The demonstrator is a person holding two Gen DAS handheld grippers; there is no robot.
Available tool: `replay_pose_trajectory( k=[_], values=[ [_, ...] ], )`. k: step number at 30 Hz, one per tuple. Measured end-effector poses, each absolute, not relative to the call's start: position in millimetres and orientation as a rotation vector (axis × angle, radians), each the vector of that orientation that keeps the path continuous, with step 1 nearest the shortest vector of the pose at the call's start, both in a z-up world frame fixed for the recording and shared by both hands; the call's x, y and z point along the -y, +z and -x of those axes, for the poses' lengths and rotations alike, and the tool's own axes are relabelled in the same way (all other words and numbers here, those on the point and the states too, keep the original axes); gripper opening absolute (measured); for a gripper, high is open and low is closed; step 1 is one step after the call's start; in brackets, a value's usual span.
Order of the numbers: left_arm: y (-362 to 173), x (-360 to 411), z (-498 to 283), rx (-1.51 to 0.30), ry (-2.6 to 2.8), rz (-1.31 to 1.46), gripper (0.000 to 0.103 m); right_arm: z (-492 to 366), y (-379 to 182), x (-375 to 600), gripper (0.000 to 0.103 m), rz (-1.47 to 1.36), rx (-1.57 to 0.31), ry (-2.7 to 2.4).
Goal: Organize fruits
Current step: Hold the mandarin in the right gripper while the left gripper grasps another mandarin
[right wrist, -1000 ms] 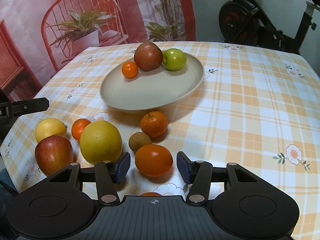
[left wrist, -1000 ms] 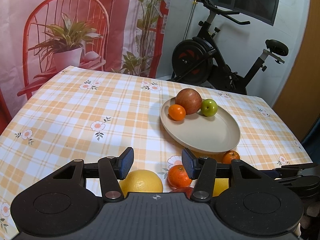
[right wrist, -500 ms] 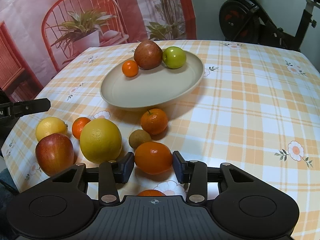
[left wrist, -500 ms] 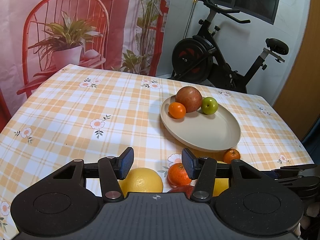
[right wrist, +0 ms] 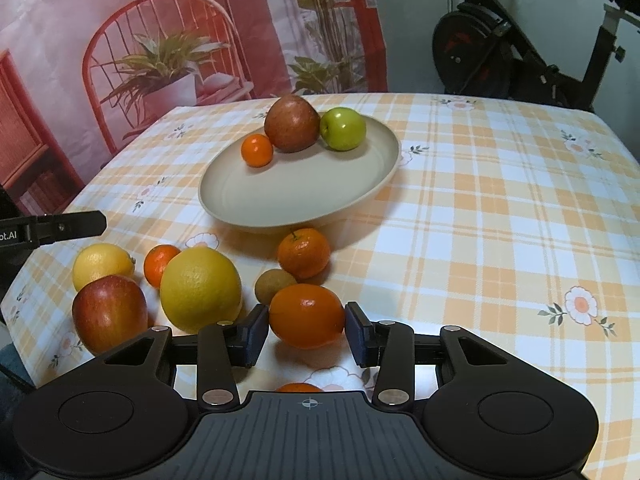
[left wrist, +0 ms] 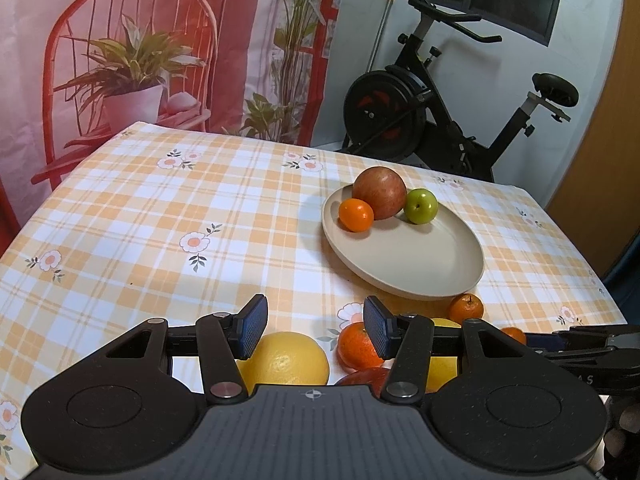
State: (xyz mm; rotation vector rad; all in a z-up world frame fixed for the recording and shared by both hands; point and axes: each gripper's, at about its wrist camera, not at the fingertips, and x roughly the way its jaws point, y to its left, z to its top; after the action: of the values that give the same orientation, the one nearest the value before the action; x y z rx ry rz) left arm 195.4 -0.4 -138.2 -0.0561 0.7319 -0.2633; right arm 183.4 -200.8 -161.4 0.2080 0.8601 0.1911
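Up front in the left wrist view, the left hand-held gripper (left wrist: 312, 330) is hanging released, its blue-padded fingers (left wrist: 251, 331) spread wide with nothing between them. Just beneath and ahead of it, a large yellow round citrus fruit (left wrist: 286, 360) and a small orange mandarin (left wrist: 358, 346) are sitting on the counter covered with an orange-and-white plaid floral cloth (left wrist: 160, 220). Farther ahead and to the right, a beige oval plate (left wrist: 420, 264) is carrying a small orange tangerine (left wrist: 355, 215), a big red-brown apple (left wrist: 379, 198) and a green apple (left wrist: 420, 206) along its far edge.

Next, in the right wrist view, the right hand-held gripper (right wrist: 306, 334) is grasping a plump orange citrus fruit (right wrist: 307, 316), both pads pressing its sides. Directly ahead, a brown fuzzy kiwi (right wrist: 275, 285) and a stemmed orange mandarin (right wrist: 304, 253) are lying between the gripper and the plate (right wrist: 296, 196). To the gripper's left, the large yellow fruit (right wrist: 201, 289), a red apple (right wrist: 109, 314), a yellow lemon (right wrist: 103, 265) and a small mandarin (right wrist: 160, 264) are clustering near the counter's edge. A black exercise bike (right wrist: 516, 48) is standing beyond the counter's far right.
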Motion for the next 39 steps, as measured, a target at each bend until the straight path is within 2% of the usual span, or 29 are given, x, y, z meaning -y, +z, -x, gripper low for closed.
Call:
replay_pose_trajectory(
  k=[12,16,39],
  values=[
    [-137.9,4.6,-229.2,-0.846,-0.427,0.042,0.053,-183.9,-159.6,206.0,0.038,-0.225,-0.827,0.184],
    [-141.8,14.3,-236.5,-0.876,-0.476,-0.06,0.046,-183.3,-159.3,206.4,0.038,-0.231,-0.823,0.186],
    [-164.9,26.4,-254.7,-1.01,-0.596,-0.138,0.046,-184.3,-161.0,210.3,0.038,-0.249,-0.82,0.18]
  ],
)
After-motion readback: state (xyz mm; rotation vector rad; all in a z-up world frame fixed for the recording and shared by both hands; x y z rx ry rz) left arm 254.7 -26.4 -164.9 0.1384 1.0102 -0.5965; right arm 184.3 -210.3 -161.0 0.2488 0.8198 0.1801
